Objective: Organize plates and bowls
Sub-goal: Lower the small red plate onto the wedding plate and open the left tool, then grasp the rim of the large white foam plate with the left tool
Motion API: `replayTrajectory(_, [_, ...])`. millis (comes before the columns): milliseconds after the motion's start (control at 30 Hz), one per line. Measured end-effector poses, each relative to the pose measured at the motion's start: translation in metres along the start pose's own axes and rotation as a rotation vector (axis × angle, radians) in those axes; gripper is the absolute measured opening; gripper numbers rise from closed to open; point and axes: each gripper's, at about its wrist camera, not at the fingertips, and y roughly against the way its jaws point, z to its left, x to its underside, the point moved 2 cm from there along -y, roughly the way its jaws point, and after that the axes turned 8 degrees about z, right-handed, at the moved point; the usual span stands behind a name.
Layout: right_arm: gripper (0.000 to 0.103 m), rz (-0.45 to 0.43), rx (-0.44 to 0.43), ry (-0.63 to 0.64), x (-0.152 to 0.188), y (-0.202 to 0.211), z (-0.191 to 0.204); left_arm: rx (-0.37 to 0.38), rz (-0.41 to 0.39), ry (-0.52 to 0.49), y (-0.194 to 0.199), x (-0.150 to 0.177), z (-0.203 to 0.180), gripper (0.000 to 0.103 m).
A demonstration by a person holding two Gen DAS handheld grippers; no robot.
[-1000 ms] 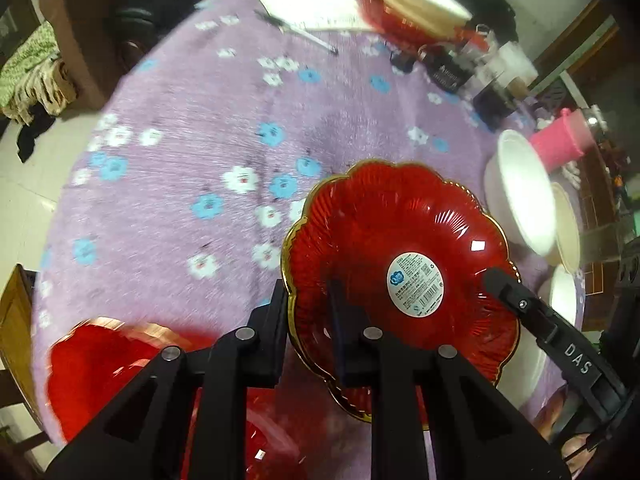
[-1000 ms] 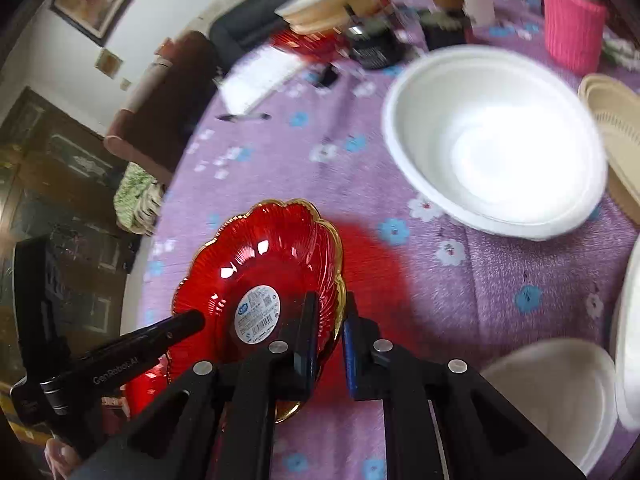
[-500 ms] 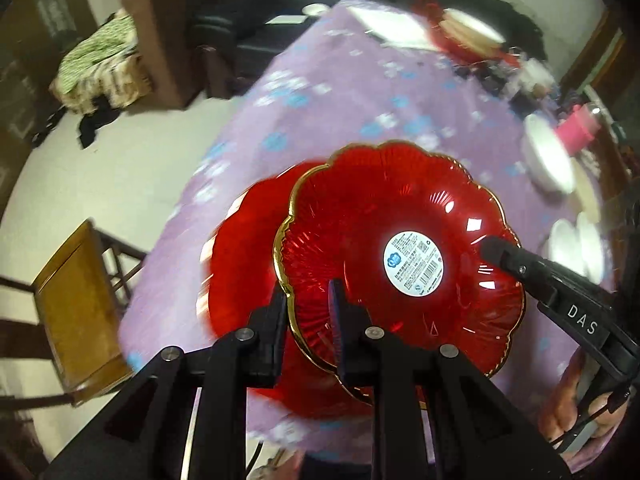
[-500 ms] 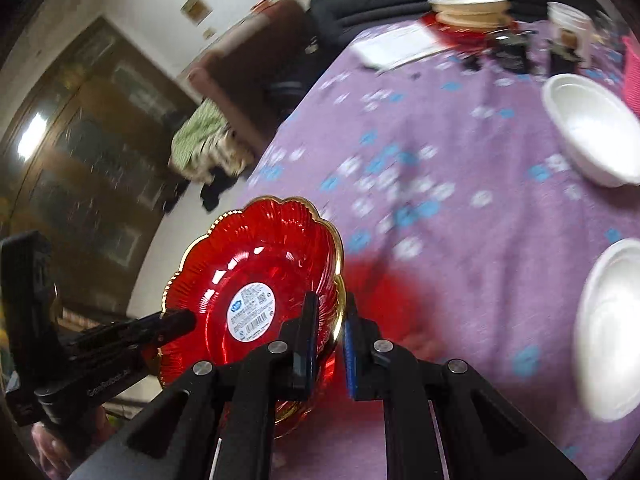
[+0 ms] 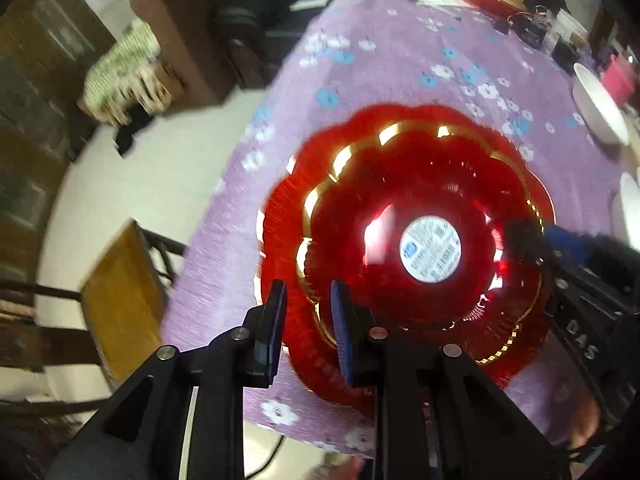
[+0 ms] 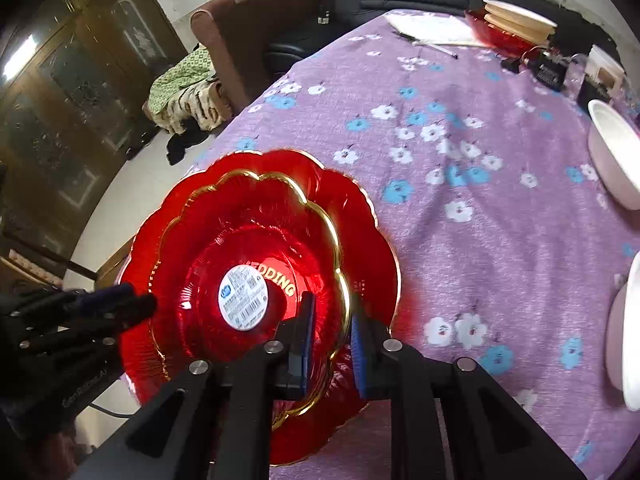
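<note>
A small red flower-shaped plate (image 5: 400,208) with a gold rim and a white sticker rests inside a larger red plate (image 5: 280,208) near the table's corner. It also shows in the right wrist view (image 6: 256,240), on the larger plate (image 6: 372,232). My left gripper (image 5: 308,312) is open, its jaws standing apart on either side of the small plate's near rim. My right gripper (image 6: 330,328) is open too, astride the opposite rim. Each gripper shows in the other's view, at the plate's far side.
The purple flowered tablecloth (image 6: 460,128) covers the table. White bowls (image 6: 612,152) stand at the right edge. A stack of pale plates on a red one (image 6: 516,24) sits at the far end beside papers. A wooden chair (image 5: 120,296) stands by the table's corner.
Both grippers carried the small red plate left over the larger red plate, set it down inside it, and their jaws have opened off its rim.
</note>
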Motion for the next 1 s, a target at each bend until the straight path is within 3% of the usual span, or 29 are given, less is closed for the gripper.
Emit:
replayTrajectory(100, [0.030, -0.025, -0.008, 0.009, -0.001, 0.015, -0.006, 0.006, -0.055, 0.025, 0.017, 0.002, 0.004, 0.020])
replayTrajectory(233, [0.042, -0.157, -0.066, -0.025, 0.003, 0.045, -0.027, 0.103, -0.130, 0.025, 0.041, 0.009, -0.009, 0.021])
replayTrajectory(267, [0.044, -0.200, -0.094, -0.049, 0.009, 0.054, -0.038, 0.146, -0.144, 0.006, 0.048, 0.011, -0.020, 0.022])
replayTrajectory(333, [0.049, -0.254, -0.112, -0.085, 0.017, 0.066, -0.056, 0.232, -0.157, -0.042, 0.057, 0.012, -0.045, 0.034])
replayTrajectory(433, [0.049, -0.334, -0.106, -0.141, 0.037, 0.091, -0.093, 0.318, -0.161, -0.122, 0.068, 0.014, -0.087, 0.048])
replayTrajectory(533, [0.050, -0.397, -0.079, -0.190, 0.058, 0.122, -0.137, 0.358, -0.144, -0.180, 0.072, 0.009, -0.125, 0.048])
replayTrajectory(600, [0.056, -0.430, -0.055, -0.227, 0.075, 0.144, -0.173, 0.392, -0.115, -0.215, 0.074, 0.005, -0.154, 0.048])
replayTrajectory(767, [0.060, -0.449, -0.044, -0.340, 0.111, 0.182, -0.254, 0.394, -0.076, -0.265, 0.072, -0.006, -0.211, 0.048])
replayTrajectory(1000, [0.060, -0.357, -0.148, -0.450, 0.137, 0.164, -0.303, 0.416, -0.036, -0.228, 0.062, -0.028, -0.251, 0.047])
